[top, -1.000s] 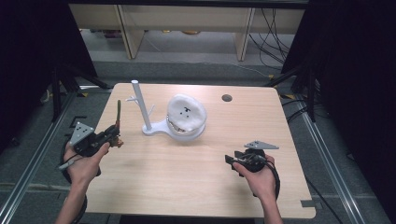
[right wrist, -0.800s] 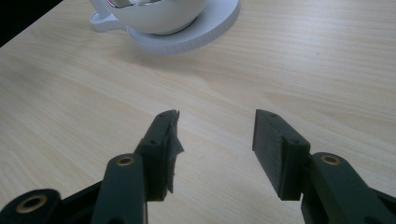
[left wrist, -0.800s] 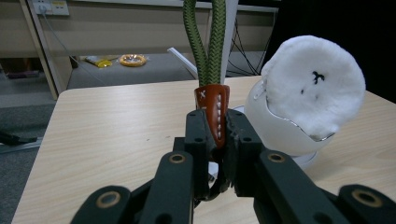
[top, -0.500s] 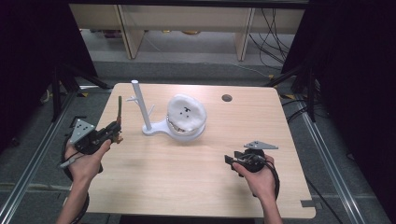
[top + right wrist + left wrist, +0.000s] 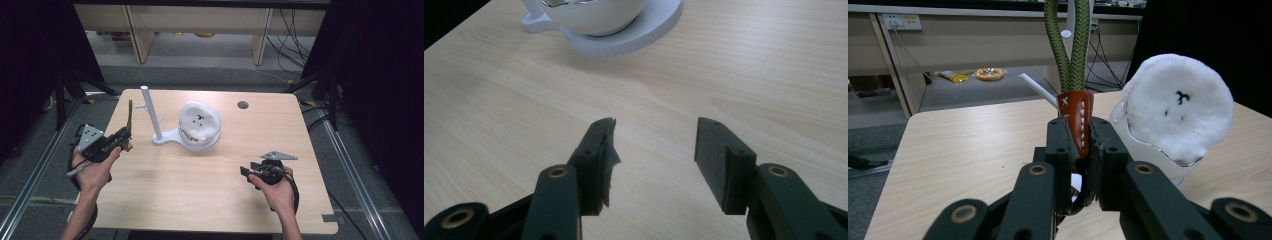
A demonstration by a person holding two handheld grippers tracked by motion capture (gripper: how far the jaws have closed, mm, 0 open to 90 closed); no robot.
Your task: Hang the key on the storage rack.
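Left gripper view: my left gripper (image 5: 1083, 150) clamps the green cord loop (image 5: 1068, 47) (right gripper (image 5: 654, 145) jaws apart, empty); a tilted approach could miss the white stand (image 5: 150, 112).

The left gripper (image 5: 125, 139) was held above the table's left side, jaws clamped tight. The right gripper (image 5: 248, 173) sat low at the right, jaws apart.
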